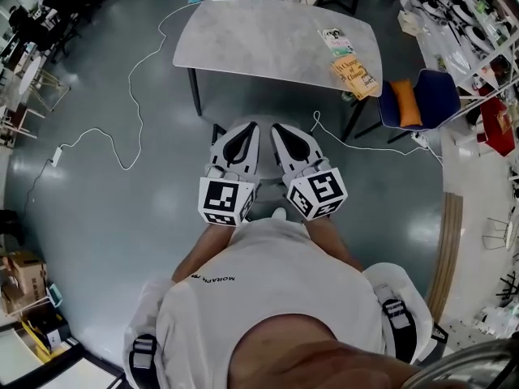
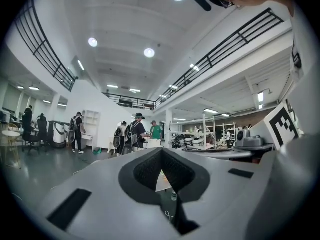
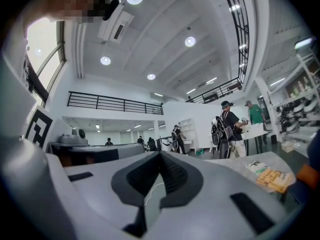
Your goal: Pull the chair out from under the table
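Observation:
A grey table (image 1: pixel 259 43) stands ahead of me on dark legs. At its right end stands a blue chair (image 1: pixel 434 96) with an orange cushion (image 1: pixel 403 102), its seat outside the tabletop. My left gripper (image 1: pixel 243 130) and right gripper (image 1: pixel 284 130) are held side by side in front of the person's chest, near the table's front edge and pointing level at it. Both are shut and empty. In the left gripper view the left gripper (image 2: pixel 161 151) has closed pads; in the right gripper view the right gripper (image 3: pixel 160 155) does too. A small dark part (image 1: pixel 217 130) shows beside the left gripper; I cannot tell what it is.
Two books (image 1: pixel 354 73) lie on the table's right end, and the books (image 3: pixel 272 176) also show in the right gripper view. A white cable (image 1: pixel 134 96) trails over the grey floor at the left. Several people (image 2: pixel 131 134) stand at benches far off. Cluttered shelves (image 1: pixel 462 23) line the right side.

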Motion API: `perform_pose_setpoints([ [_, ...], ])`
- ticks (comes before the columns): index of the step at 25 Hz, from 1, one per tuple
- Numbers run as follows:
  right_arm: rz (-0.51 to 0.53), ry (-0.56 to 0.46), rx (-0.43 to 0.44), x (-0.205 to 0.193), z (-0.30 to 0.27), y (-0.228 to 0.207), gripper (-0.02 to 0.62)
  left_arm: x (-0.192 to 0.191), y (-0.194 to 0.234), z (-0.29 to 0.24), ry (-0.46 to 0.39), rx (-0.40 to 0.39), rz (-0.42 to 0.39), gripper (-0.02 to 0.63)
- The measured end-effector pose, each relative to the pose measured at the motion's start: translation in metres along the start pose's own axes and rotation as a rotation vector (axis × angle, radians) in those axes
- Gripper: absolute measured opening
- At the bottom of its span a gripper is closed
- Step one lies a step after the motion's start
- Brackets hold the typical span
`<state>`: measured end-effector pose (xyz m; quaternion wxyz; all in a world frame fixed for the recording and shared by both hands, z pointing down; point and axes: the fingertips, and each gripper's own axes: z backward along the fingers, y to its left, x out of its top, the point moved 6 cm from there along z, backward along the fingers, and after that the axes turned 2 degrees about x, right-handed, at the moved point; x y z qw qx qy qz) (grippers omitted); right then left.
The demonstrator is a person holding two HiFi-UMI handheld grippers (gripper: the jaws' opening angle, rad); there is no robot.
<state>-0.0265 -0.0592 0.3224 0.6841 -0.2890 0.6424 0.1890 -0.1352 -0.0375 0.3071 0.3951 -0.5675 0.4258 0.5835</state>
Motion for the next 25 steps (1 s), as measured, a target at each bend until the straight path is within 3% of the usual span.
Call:
perform_pose_setpoints([
  [25,0.03,-0.038,-0.019,0.005,-0.003,0.011,0.014,-0.003,0.007,0.012,-0.011,0.023,0.01,0.003],
])
